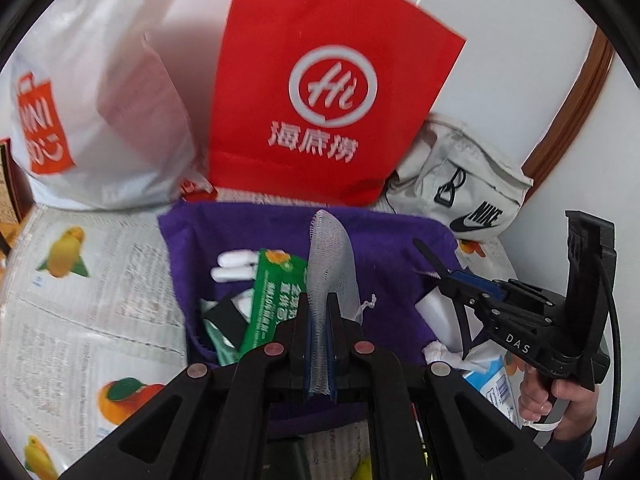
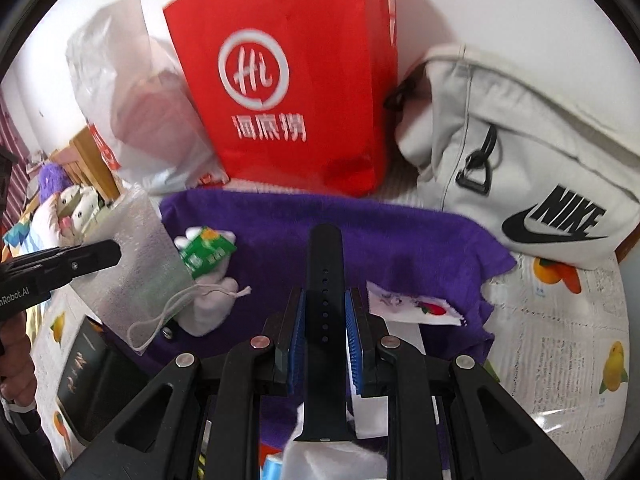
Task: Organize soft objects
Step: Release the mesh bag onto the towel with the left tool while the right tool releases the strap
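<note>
My left gripper [image 1: 319, 300] is shut on a white mesh drawstring pouch [image 1: 330, 264], held edge-on above a purple cloth [image 1: 384, 248]; in the right wrist view the pouch [image 2: 136, 264] hangs open-faced at the left with its cord dangling. My right gripper [image 2: 325, 296] is shut on a black rubber watch strap [image 2: 326, 280], held upright over the purple cloth [image 2: 400, 240]. In the left wrist view the right gripper [image 1: 448, 280] shows at the right with the strap [image 1: 428, 254]. A green packet [image 1: 272, 292] and white capsules [image 1: 232, 266] lie on the cloth.
A red paper bag [image 1: 328, 92], a white Miniso plastic bag [image 1: 92, 112] and a grey Nike pouch [image 1: 460, 184] stand at the back. A small printed cloth [image 2: 412, 304] and a black box [image 2: 84, 376] lie near. Fruit-print newspaper [image 1: 80, 300] covers the surface.
</note>
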`<act>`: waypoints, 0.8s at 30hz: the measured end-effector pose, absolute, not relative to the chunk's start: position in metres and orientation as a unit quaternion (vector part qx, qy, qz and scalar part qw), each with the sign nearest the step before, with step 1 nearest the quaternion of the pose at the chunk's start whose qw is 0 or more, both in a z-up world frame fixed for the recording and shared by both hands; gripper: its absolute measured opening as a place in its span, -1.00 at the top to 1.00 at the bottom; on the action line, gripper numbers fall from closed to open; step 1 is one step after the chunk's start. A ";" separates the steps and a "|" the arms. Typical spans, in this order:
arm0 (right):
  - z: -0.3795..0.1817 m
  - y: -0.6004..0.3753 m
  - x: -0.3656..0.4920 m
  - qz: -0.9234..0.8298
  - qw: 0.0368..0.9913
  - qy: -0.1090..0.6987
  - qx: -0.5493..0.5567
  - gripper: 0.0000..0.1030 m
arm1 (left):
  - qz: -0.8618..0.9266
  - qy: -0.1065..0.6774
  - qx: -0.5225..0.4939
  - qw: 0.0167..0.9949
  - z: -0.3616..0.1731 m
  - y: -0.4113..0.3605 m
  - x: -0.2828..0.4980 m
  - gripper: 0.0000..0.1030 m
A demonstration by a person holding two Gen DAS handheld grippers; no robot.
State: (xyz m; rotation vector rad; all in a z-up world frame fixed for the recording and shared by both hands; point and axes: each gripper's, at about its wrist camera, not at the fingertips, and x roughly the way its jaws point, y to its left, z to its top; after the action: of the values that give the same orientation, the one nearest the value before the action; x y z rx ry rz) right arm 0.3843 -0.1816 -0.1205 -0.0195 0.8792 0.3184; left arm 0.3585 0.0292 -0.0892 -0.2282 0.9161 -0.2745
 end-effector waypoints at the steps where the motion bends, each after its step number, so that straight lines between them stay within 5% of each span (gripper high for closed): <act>1: -0.124 -0.183 0.386 0.149 0.892 0.426 -0.008 0.61 | -0.134 0.446 -0.109 0.878 -0.095 0.027 0.361 0.88; 21: -0.150 -0.187 0.411 0.138 0.872 0.469 -0.008 0.60 | -0.110 0.482 -0.106 0.863 -0.128 0.031 0.377 0.82; 24: -0.150 -0.185 0.413 0.139 0.871 0.470 -0.013 0.59 | -0.102 0.481 -0.100 0.865 -0.126 0.033 0.376 0.68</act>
State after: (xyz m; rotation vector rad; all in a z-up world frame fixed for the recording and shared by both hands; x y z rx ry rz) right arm 0.4126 -0.1846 -0.1495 -0.0280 0.9831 0.2896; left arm 0.3760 0.0327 -0.1255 -0.2101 1.0087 -0.2135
